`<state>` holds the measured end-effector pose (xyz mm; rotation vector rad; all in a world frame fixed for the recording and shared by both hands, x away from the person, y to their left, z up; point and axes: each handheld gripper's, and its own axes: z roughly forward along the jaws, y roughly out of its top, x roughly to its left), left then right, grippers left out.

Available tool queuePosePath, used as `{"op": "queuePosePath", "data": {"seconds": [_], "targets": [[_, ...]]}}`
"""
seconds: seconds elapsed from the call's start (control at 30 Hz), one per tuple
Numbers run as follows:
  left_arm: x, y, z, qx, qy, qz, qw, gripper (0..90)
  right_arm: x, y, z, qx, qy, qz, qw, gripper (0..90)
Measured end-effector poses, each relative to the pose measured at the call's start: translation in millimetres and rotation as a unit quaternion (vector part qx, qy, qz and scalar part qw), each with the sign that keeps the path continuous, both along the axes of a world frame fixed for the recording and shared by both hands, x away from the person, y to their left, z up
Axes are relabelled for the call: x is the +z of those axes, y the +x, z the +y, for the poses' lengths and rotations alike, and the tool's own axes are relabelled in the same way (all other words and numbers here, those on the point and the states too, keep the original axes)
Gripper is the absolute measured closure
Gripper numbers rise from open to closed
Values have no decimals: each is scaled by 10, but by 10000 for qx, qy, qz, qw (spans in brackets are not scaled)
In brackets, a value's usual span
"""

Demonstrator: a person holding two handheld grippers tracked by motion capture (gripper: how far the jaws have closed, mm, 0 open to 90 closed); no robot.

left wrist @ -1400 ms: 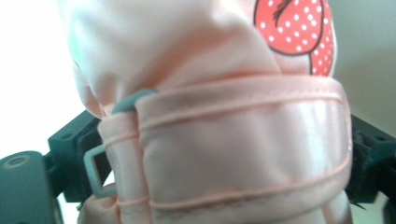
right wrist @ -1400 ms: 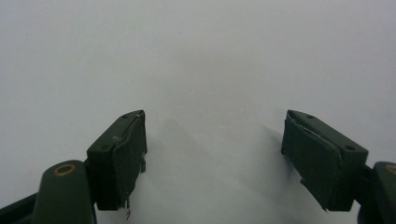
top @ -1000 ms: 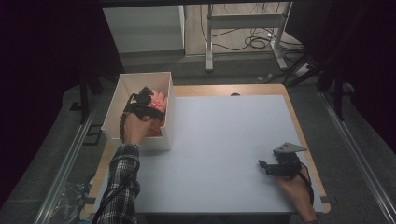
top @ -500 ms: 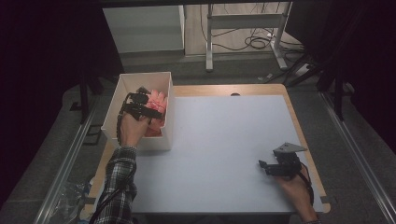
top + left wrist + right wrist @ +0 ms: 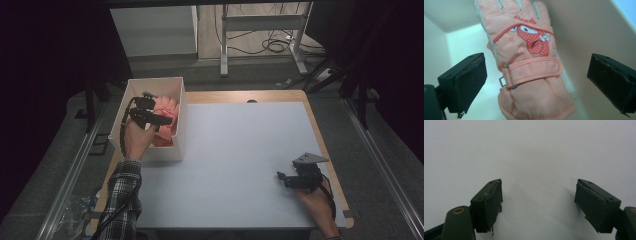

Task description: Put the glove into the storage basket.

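A: Peach padded fabric glove (image 5: 529, 67) lies inside the white rectangular box (image 5: 177, 125); left tongs (image 5: 536, 82) straddle it, spread wide, empty.

B: Right tongs (image 5: 539, 205), wide apart, empty, well outside the box. Risk: closing shallow pinches only the strap, which slips.

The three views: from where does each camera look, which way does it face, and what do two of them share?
High view: above the person's side, facing forward and down on the table; both forearms and hands enter from below.
Left gripper view: rides the left tool, looking into the white box at a pink glove between open jaws.
Right gripper view: rides the right tool, facing bare tabletop.
Shared: the high and left views both show glove and box.
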<state>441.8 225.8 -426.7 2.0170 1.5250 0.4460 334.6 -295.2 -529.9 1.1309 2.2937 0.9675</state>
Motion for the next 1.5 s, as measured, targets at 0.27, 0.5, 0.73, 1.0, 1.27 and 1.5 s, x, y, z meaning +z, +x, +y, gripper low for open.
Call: {"op": "queuePosePath", "data": {"seconds": [0.27, 0.5, 0.73, 1.0, 1.27, 1.5], "targets": [[188, -136, -4, -269, -83, -317, 9991, 28, 0, 0, 1, 0, -3, -3, 10000, 225], [306, -254, -83, -499, -102, -497, 9975, 25, 0, -1, 1, 0, -4, -6, 10000, 225], [392, -376, -227, -783, -158, -674, 9945, 25, 0, -1, 1, 1, -12, -9, 10000, 224], [434, -528, -431, -1126, -263, -814, 9900, 25, 0, -1, 2, -4, -10, -9, 10000, 223], [429, -661, -672, -1505, -271, -910, 9840, 25, -1, 0, 3, -4, -9, -16, 10000, 223], [396, -712, -881, -1754, -307, -933, 9796, 25, 0, 0, 2, -2, -12, -15, 10000, 222]]}}
